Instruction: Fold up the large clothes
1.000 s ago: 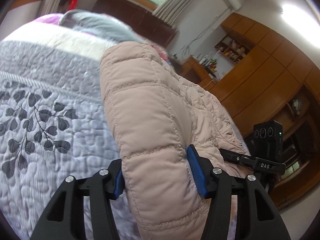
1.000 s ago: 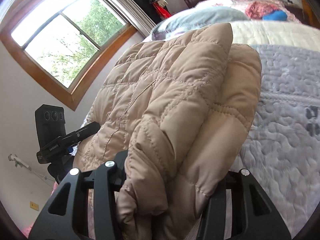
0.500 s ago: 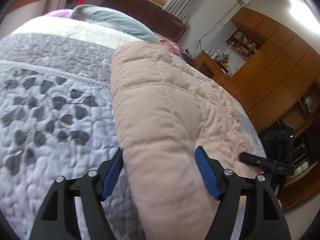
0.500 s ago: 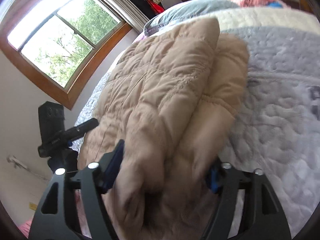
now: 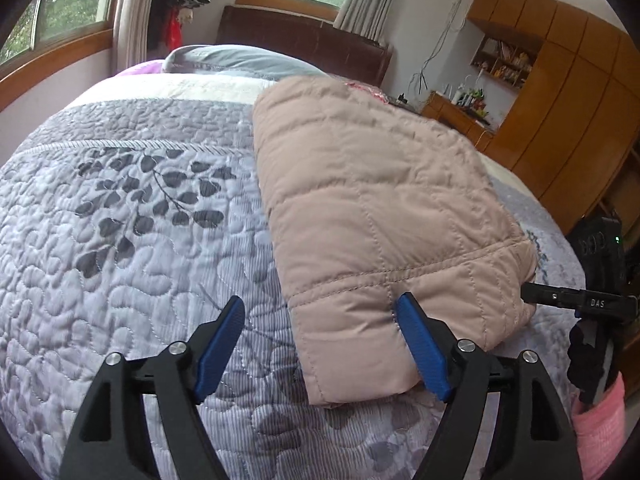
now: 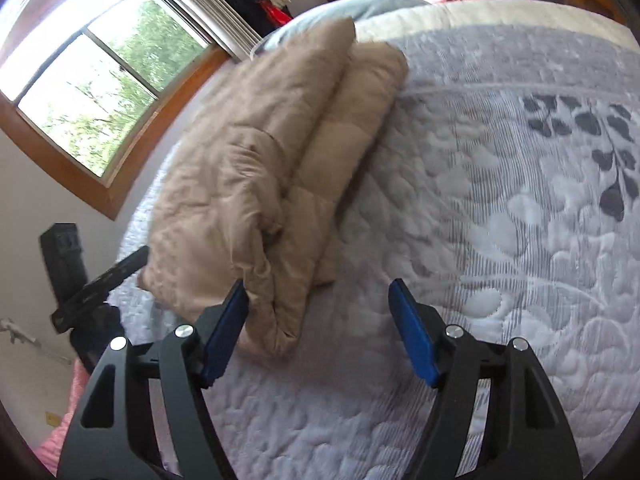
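Folded jacket (image 5: 372, 208) lies on the bed (image 5: 120, 264)
Left gripper (image 5: 320, 344) and right gripper (image 6: 318, 330): fingers wide, just opened, holding nothing.

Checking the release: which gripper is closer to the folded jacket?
Left. The left gripper straddles the folded jacket corner, jaws open. The right gripper sits beside its end, open over the quilt.

The left gripper (image 5: 320, 344) has two matte black arms with triangular cut-outs, each ending in a ribbed blue pad (image 5: 421, 348), with silver round-headed screws (image 5: 466, 345) at the pivots. At 3 o'clock in its view the right gripper (image 5: 576, 302) shows white "DAS" lettering, a black glove (image 5: 586, 364) and a pink sleeve (image 5: 600, 428). The right gripper (image 6: 318, 334) is built alike: black arms, blue pads (image 6: 412, 336), silver screws (image 6: 453, 331).
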A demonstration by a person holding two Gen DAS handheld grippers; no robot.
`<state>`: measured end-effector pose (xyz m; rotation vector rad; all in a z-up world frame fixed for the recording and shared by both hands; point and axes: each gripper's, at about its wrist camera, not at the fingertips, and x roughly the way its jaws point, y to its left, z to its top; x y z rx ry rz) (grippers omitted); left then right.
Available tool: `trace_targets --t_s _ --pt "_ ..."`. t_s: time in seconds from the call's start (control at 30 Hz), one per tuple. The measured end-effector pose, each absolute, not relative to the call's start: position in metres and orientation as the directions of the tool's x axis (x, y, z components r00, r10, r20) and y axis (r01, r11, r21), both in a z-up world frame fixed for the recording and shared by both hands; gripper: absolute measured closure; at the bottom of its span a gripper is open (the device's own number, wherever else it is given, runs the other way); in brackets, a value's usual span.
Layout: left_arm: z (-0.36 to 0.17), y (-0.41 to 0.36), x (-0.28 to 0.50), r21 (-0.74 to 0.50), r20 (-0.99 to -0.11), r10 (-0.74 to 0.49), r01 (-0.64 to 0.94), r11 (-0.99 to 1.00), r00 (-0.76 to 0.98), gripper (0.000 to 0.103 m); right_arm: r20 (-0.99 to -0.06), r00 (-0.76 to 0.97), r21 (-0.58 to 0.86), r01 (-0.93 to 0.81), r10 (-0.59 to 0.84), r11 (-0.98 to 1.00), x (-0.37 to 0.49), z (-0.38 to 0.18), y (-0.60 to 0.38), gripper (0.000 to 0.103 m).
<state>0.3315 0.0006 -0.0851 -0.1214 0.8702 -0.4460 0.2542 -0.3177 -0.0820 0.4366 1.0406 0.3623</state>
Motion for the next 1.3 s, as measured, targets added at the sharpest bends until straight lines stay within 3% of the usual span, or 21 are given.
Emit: trace_targets --t_s 0.13,0.23,0.37,0.57,0.83,1.3 --pt "-0.082 0.006 0.325 -0.304 -0.719 -0.425 0.302 0.904 0.549 0.024 -0.730 0.480 0.515 -0.080 0.486 0.854 0.249 -0.069 -0.319 0.037" --pt "-0.065 0.005 0.308 -0.252 -0.717 -0.385 0.298 0.921 0.581 0.025 -0.719 0.532 0.473 -0.095 0.447 0.876 0.231 -0.045 -0.318 0.035" --pt "-0.045 0.002 0.282 -0.204 -0.707 -0.336 0.275 0.940 0.622 0.021 -0.737 0.584 0.362 -0.086 0.341 0.928 0.199 -0.017 -0.302 0.019" --pt "-0.029 0.000 0.246 -0.136 -0.710 -0.238 0.202 0.970 0.663 0.008 -0.758 0.597 0.273 -0.075 0.262 0.959 0.170 0.000 -0.270 0.008" --pt "-0.012 0.003 0.201 -0.052 -0.673 -0.144 0.147 0.988 0.726 0.004 -0.751 0.633 0.189 -0.071 0.191 0.979 0.126 0.013 -0.243 0.006" --pt "0.003 -0.002 0.145 -0.017 -0.650 -0.121 0.144 0.989 0.750 0.004 -0.723 0.660 0.182 -0.099 0.202 0.978 0.081 0.027 -0.222 0.005"
